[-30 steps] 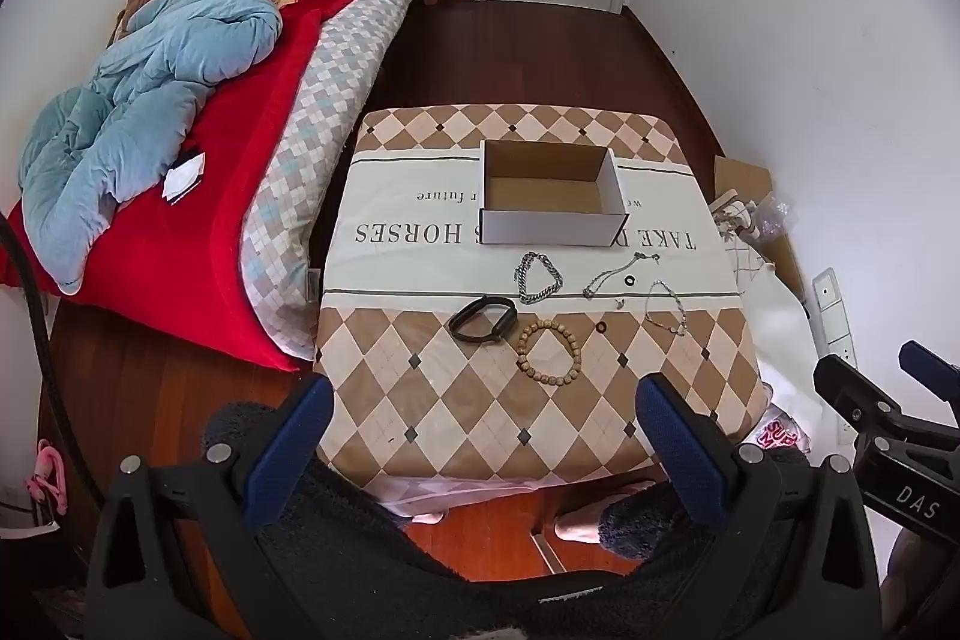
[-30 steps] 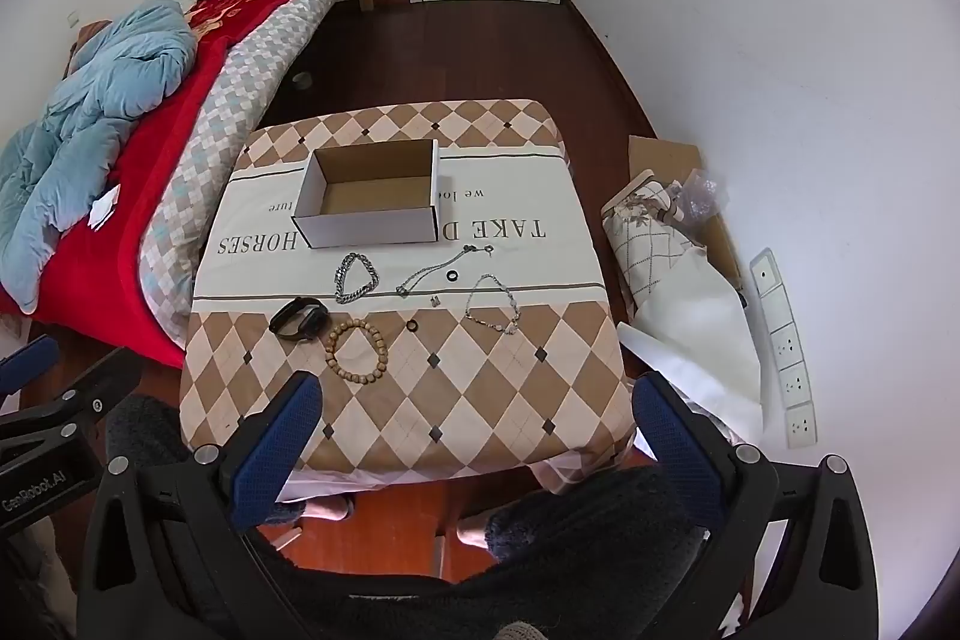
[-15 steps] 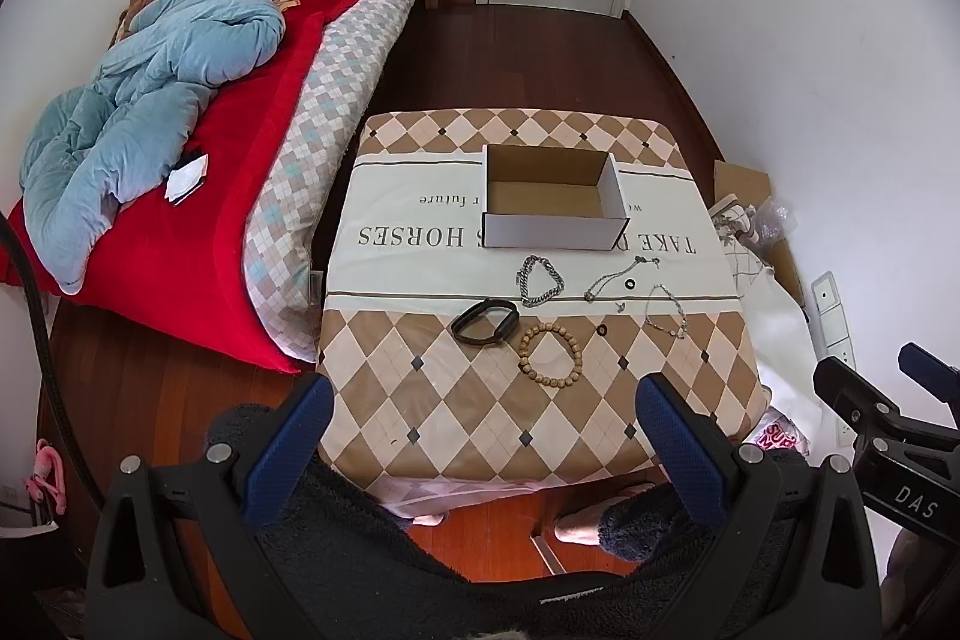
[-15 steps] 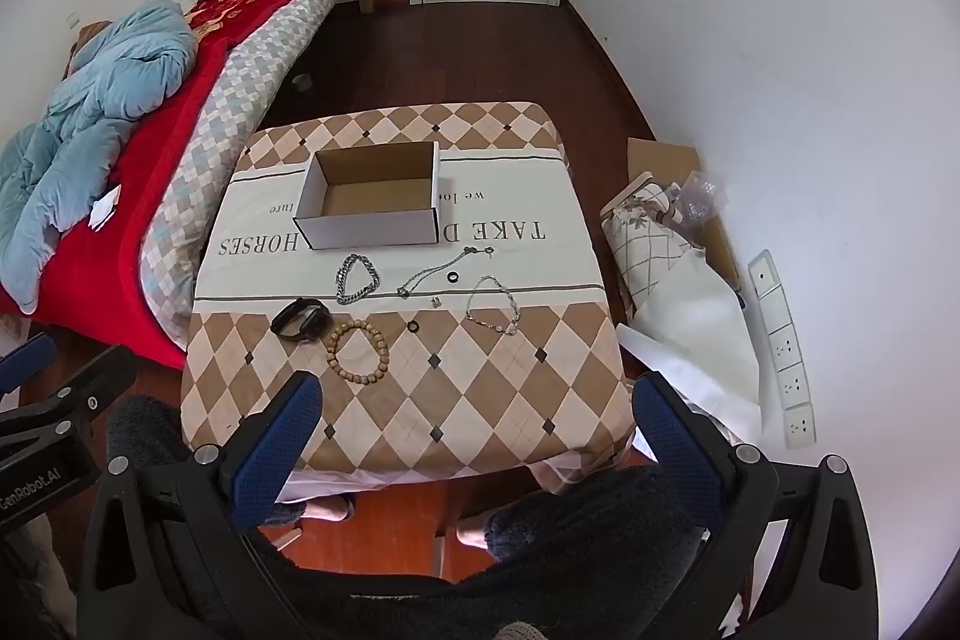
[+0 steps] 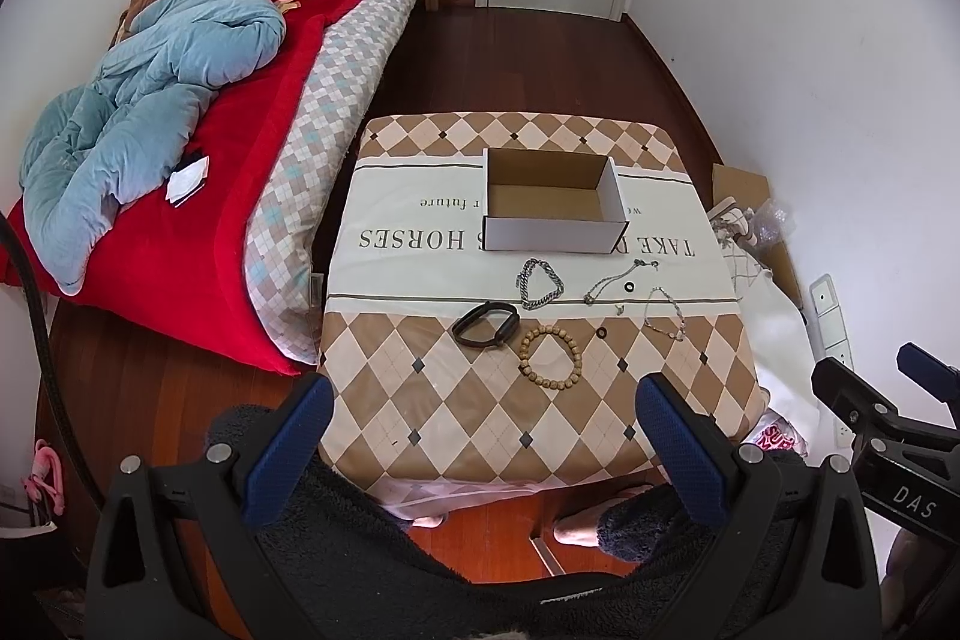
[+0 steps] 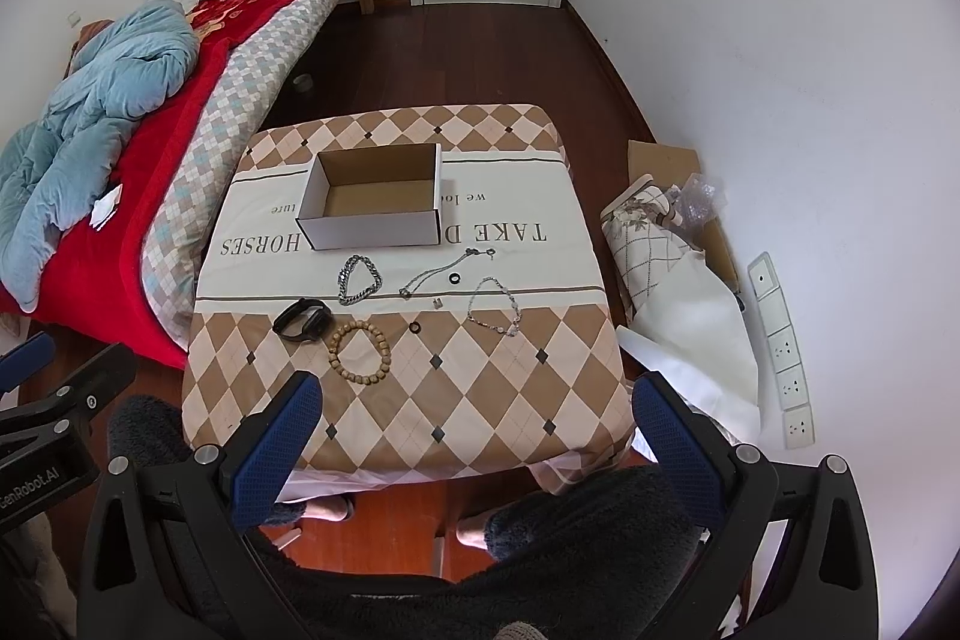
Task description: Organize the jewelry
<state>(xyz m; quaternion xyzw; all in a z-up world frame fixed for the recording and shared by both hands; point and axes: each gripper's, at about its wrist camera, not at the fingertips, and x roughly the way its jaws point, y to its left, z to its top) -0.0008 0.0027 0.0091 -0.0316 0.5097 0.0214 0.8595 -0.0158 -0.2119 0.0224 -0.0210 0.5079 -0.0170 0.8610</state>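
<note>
While both grippers are hanging wide open and empty above the tabletop point(image 5: 540, 424), almost nothing is changing from a moment ago. All the jewelry, like the bead bracelet point(image 5: 551, 358), is still lying outside the empty box point(image 5: 552, 202).

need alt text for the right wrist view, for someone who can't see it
An empty white cardboard box sits on a brown-and-cream diamond-patterned tablecloth, with jewelry laid out in front of it: a black wristband, a wooden bead bracelet and silver chains. The open right gripper hovers at the table's near edge, holding nothing.
</note>
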